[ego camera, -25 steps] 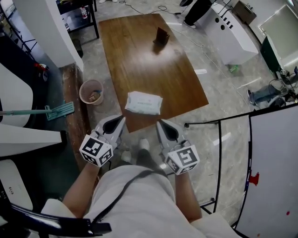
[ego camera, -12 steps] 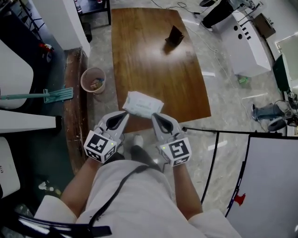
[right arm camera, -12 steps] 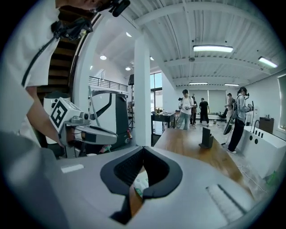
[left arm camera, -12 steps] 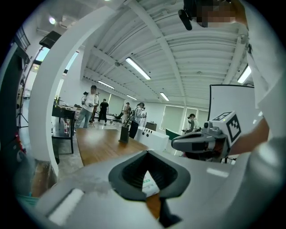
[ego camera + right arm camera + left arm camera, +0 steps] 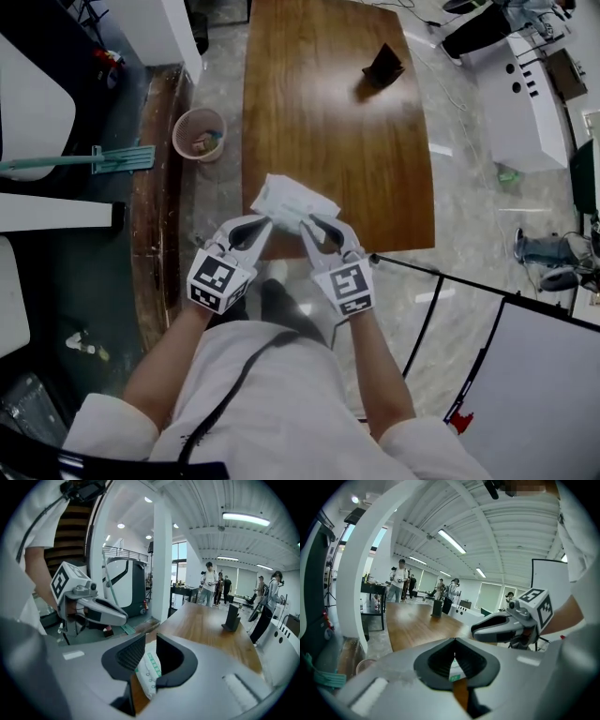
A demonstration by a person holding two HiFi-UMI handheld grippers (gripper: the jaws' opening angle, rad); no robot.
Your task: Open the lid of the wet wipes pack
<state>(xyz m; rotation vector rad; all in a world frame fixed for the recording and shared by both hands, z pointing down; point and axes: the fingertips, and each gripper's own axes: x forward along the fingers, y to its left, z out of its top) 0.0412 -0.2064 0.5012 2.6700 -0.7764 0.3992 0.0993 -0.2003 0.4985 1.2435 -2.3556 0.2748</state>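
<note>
The white wet wipes pack with green print lies flat near the front edge of the wooden table. Both grippers hover side by side at the pack's near edge. My left gripper is shut, its tips meeting, and a sliver of the pack shows behind them. On the right gripper the jaws are opening, with a narrow gap between the tips. The pack shows through that gap, just below and beyond, and the pads are not pressing on it.
A black stand sits at the table's far end. A pink bin and a green mop are on the floor to the left. A white cabinet and a black tube frame stand on the right. Several people stand far off.
Both grippers have moved forward and down, from short of the table to the pack's near edge. The two tips have come closer together.
</note>
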